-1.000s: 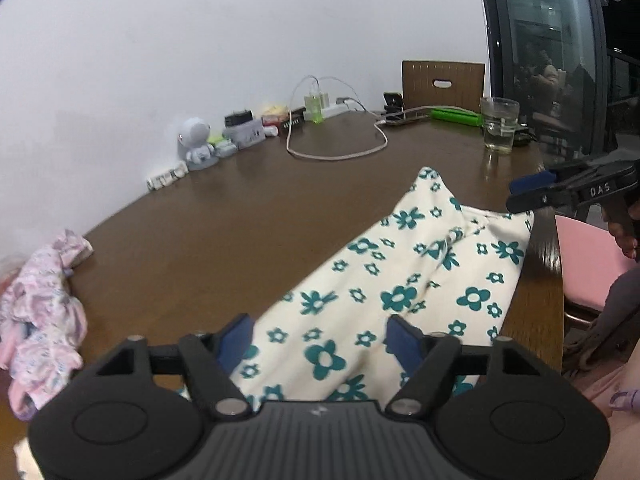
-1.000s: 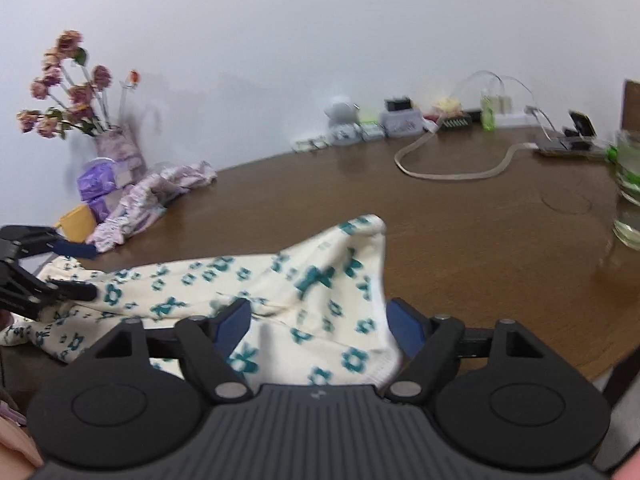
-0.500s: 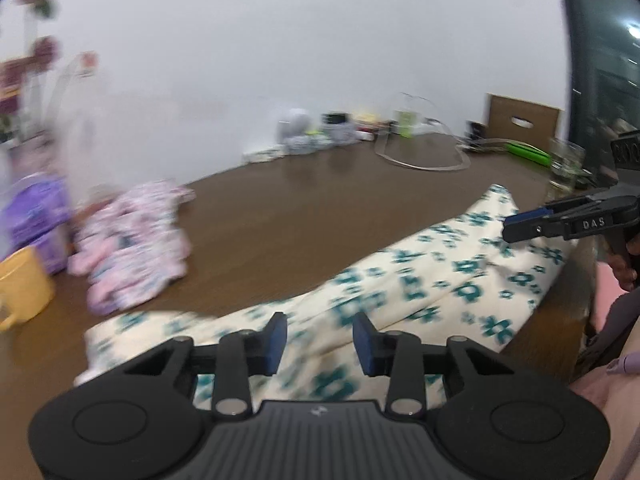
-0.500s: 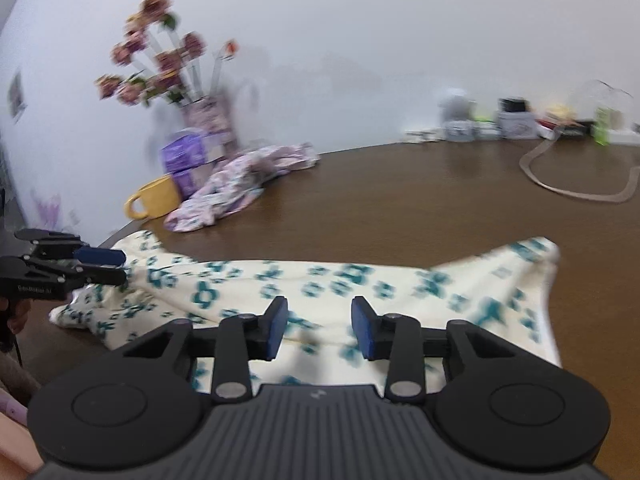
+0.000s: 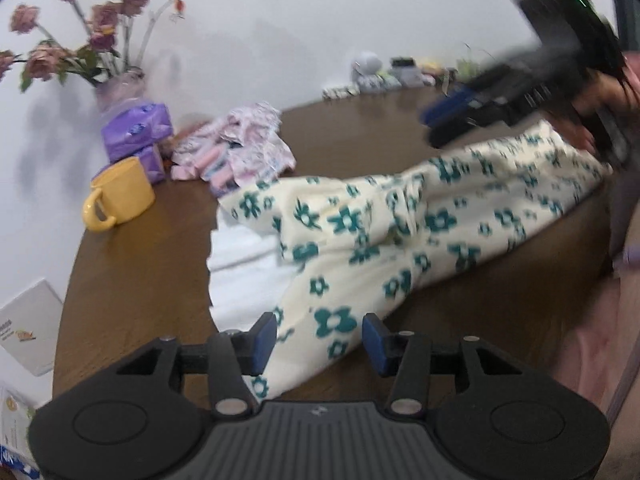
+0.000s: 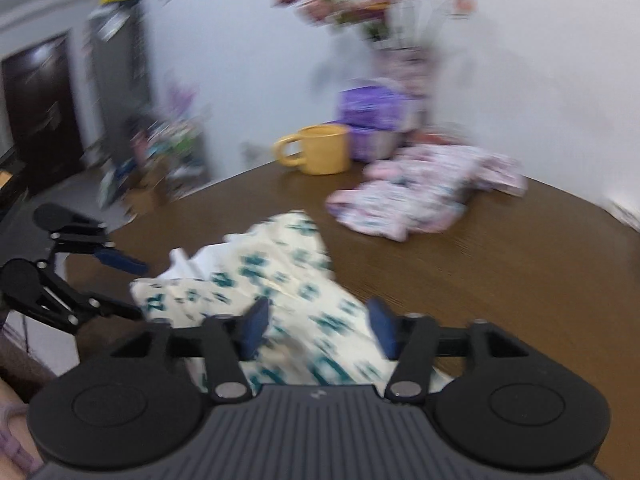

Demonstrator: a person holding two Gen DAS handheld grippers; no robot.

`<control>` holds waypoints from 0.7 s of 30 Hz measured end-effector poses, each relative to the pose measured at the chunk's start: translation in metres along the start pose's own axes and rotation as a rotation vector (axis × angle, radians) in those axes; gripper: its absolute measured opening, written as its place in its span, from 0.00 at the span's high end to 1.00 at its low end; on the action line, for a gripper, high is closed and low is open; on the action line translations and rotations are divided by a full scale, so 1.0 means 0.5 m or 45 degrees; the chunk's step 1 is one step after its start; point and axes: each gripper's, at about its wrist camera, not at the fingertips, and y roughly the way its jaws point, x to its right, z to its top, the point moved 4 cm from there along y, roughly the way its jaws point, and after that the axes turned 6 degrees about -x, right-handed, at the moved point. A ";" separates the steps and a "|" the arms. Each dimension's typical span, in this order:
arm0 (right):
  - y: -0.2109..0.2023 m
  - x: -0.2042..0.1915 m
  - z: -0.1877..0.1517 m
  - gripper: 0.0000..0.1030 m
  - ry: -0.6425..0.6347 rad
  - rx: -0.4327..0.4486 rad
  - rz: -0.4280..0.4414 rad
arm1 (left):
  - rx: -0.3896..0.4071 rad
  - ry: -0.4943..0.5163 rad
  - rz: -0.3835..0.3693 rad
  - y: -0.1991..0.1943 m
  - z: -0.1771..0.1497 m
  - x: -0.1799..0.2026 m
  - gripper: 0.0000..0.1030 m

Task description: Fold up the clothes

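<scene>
A cream garment with teal flowers [image 5: 400,236] lies stretched across the brown table [image 5: 140,280], white lining showing at its left end. My left gripper [image 5: 319,340] is open, its blue pads on either side of the garment's near edge. My right gripper [image 6: 318,326] is open over the same garment [image 6: 280,280], which is blurred there. The right gripper also shows at the upper right of the left wrist view [image 5: 500,100]; the left gripper shows at the left of the right wrist view [image 6: 100,276].
A crumpled pink patterned garment [image 5: 240,148] lies further back. A yellow mug [image 5: 120,196], purple packs [image 5: 136,132] and a vase of flowers [image 5: 116,80] stand at the table's left rim. Small items line the wall at the back [image 5: 380,72].
Both grippers swung left along the garment. Both had narrowed half a second ago and now stand wider open. The garment's left end is now bunched, with white lining showing.
</scene>
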 end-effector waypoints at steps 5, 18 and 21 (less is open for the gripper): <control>0.101 -0.073 0.066 0.05 -0.245 -0.166 0.110 | -0.014 0.057 -0.014 0.026 0.007 -0.017 0.57; 0.260 -0.142 0.099 0.09 -0.472 -0.396 0.214 | -0.002 0.094 -0.042 0.069 0.021 -0.059 0.56; 0.245 -0.130 0.104 0.19 -0.407 -0.364 0.226 | 0.015 0.077 -0.058 0.064 0.019 -0.063 0.55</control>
